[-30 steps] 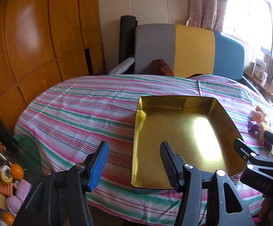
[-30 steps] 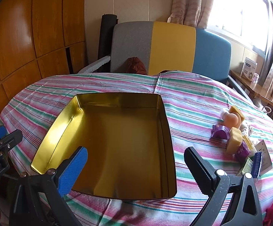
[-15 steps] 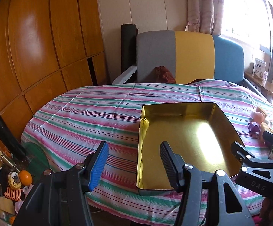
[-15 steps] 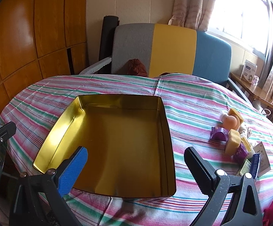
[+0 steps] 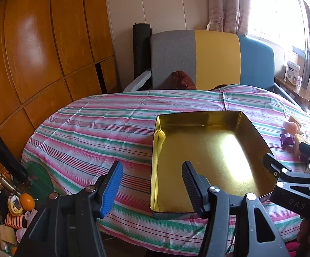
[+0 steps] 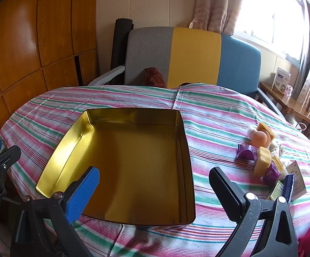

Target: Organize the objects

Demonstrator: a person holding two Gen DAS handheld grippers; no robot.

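Observation:
An empty gold tin tray (image 6: 182, 150) sits on the striped tablecloth (image 6: 208, 111), near the front edge. My right gripper (image 6: 154, 171) hovers over its near side, open, with nothing between the fingers. The tray (image 5: 260, 137) lies right of centre in the left wrist view. My left gripper (image 5: 151, 167) hangs open over its near left corner and holds nothing. To the right of the tray is a small heap: a peach ball (image 6: 260, 138), a yellow sponge (image 6: 263, 160), a purple packet (image 6: 246, 152) and small boxes (image 6: 294, 180).
A grey, yellow and blue chair (image 6: 193, 57) stands behind the table, with a black roll (image 6: 120, 42) beside it. Wood panelling (image 5: 37, 64) fills the left. Clutter, including an orange (image 5: 27, 200), lies low at the left. A white box (image 6: 281, 79) rests on the sill.
The left gripper has drawn back a little from the table, so the tray looks slightly smaller. The right gripper has kept still. Both pairs of jaws stand as wide as before.

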